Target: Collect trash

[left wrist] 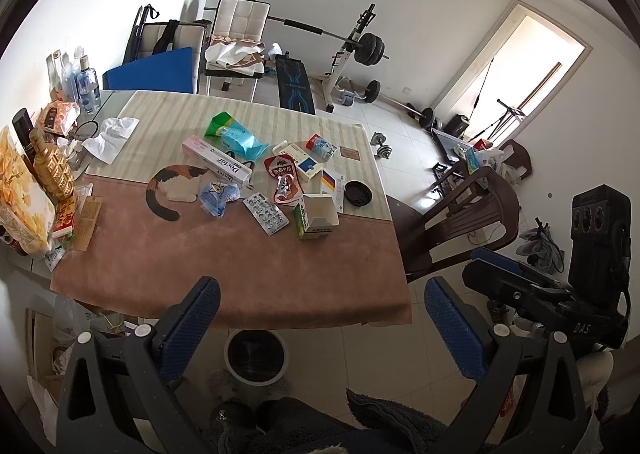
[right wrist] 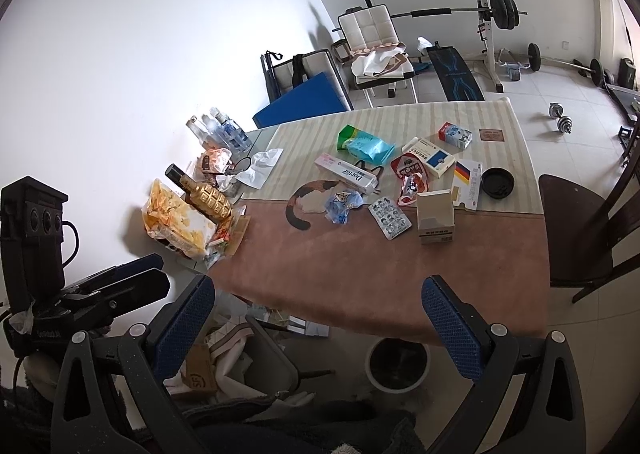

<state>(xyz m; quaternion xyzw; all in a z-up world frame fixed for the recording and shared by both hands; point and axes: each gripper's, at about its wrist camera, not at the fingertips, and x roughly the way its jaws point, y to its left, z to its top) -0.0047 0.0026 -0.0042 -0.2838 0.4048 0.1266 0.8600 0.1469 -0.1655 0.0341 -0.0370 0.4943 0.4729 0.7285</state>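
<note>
Fingers of the left gripper (left wrist: 322,308) spread wide, blue pads bare, nothing between them; fingers of the right gripper (right wrist: 318,306) likewise wide apart and empty. Both hang at the bottom of their frames, above the near edge of the table (left wrist: 240,274). Trash lies scattered at frame centre on the mat: a white "Doctor" box (left wrist: 218,164), a green-and-blue bag (left wrist: 234,134), a blister pack (left wrist: 266,213), an open carton (left wrist: 318,216), a blue wrapper (left wrist: 218,198), a black lid (left wrist: 358,193) and a crumpled tissue (left wrist: 110,138) toward the upper left. A gold bottle (left wrist: 52,166) and snack bag (left wrist: 20,206) stand at the left edge. A white bin (left wrist: 256,358) sits on the floor under the table's near edge, lower centre.
</note>
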